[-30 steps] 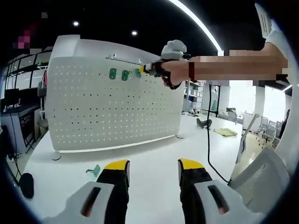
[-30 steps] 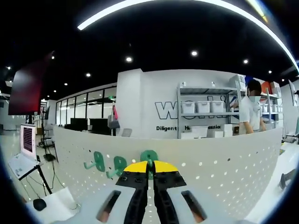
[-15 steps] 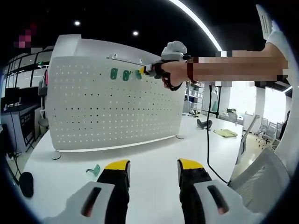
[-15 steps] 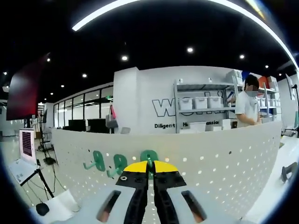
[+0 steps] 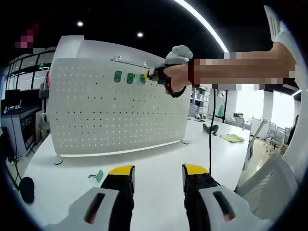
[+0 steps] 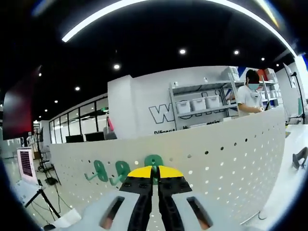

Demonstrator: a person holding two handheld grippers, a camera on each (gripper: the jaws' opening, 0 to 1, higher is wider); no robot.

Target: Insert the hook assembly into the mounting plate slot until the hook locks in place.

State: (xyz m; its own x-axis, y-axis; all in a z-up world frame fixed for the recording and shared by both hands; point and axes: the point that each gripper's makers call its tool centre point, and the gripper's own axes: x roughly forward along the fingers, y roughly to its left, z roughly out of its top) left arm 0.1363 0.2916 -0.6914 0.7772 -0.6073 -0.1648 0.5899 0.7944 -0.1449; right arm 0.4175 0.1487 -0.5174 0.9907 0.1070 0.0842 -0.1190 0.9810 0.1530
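The green hook (image 6: 153, 161) sat pinched in my right gripper (image 6: 154, 171), jaws clenched on it, pressed against the white pegboard (image 6: 231, 159) near its top edge, just beside two hooks already hung (image 6: 111, 172), so its tab could find the slot. My left gripper (image 5: 156, 171) hung low before the pegboard (image 5: 106, 110), jaws apart and holding nothing, well clear. A spare hook (image 5: 97, 176) lay on the table (image 5: 159, 159) below the pegboard.

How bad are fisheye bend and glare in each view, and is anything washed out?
Left gripper view: the pegboard bows outward, the window area at right is blown out, and the ceiling strip light glares. Right gripper view: the pegboard top edge tilts and curves, the strip light arcs overhead, and the green hook stays sharp.
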